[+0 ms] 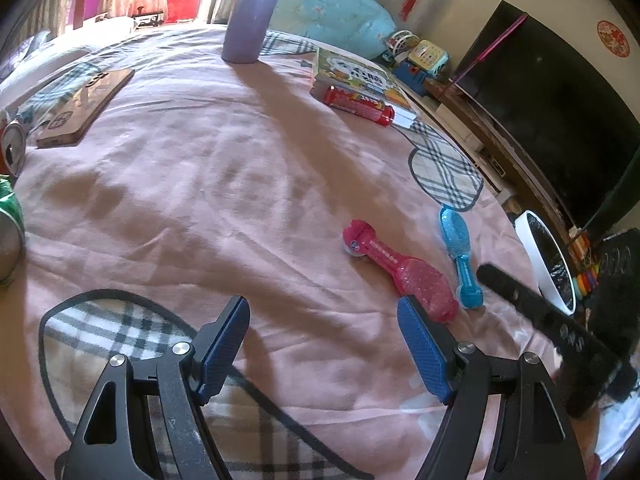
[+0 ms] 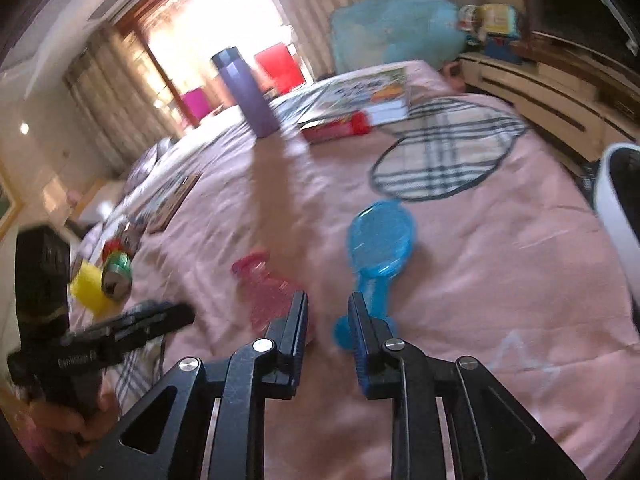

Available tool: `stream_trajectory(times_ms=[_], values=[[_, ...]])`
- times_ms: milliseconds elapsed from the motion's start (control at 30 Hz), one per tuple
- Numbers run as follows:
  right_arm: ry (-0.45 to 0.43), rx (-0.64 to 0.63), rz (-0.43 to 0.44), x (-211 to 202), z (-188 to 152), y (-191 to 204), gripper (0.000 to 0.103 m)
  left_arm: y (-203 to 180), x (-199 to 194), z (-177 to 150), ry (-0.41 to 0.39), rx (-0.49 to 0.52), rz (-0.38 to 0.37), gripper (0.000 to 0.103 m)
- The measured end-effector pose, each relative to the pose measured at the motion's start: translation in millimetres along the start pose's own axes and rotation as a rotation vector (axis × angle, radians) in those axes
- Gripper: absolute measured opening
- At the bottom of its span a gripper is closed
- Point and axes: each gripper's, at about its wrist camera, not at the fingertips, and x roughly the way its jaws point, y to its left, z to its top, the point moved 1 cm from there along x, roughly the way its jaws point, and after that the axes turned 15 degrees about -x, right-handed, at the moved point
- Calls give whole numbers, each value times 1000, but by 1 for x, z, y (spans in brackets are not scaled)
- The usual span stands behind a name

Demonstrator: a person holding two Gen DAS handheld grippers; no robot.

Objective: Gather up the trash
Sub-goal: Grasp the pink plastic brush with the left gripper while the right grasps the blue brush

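In the left wrist view my left gripper (image 1: 322, 304) hangs open over the pink bedsheet (image 1: 208, 184) with nothing between its blue pads. A green can (image 1: 8, 220) and a red can (image 1: 12, 148) lie at the far left edge. My right gripper (image 2: 328, 300) shows a narrow gap with only sheet behind it. The blue brush (image 2: 380, 236) has its handle just past the right finger, and the pink brush (image 2: 264, 288) lies to the left. The right wrist view is blurred; in it the cans (image 2: 116, 272) sit beside a yellow object (image 2: 88, 284).
A white bin with a black liner (image 1: 544, 256) stands off the bed's right side. A purple bottle (image 1: 252, 12), a book (image 1: 360, 76), a red tube (image 1: 360, 104) and a wood-patterned phone (image 1: 88, 104) lie on the far half. A hand (image 2: 72, 420) holds the left gripper.
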Motion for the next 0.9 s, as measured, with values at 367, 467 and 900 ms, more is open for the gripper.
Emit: stream_trajectory(times_ms=[367, 467, 900], values=[[52, 36, -28, 38, 23, -31, 53, -13, 17, 2, 32, 17, 3, 76], [64, 19, -25, 40, 24, -31, 38, -19, 23, 2, 42, 27, 0, 76], [48, 110, -120, -26, -11, -96, 36, -79, 71, -2, 54, 151, 52, 76]])
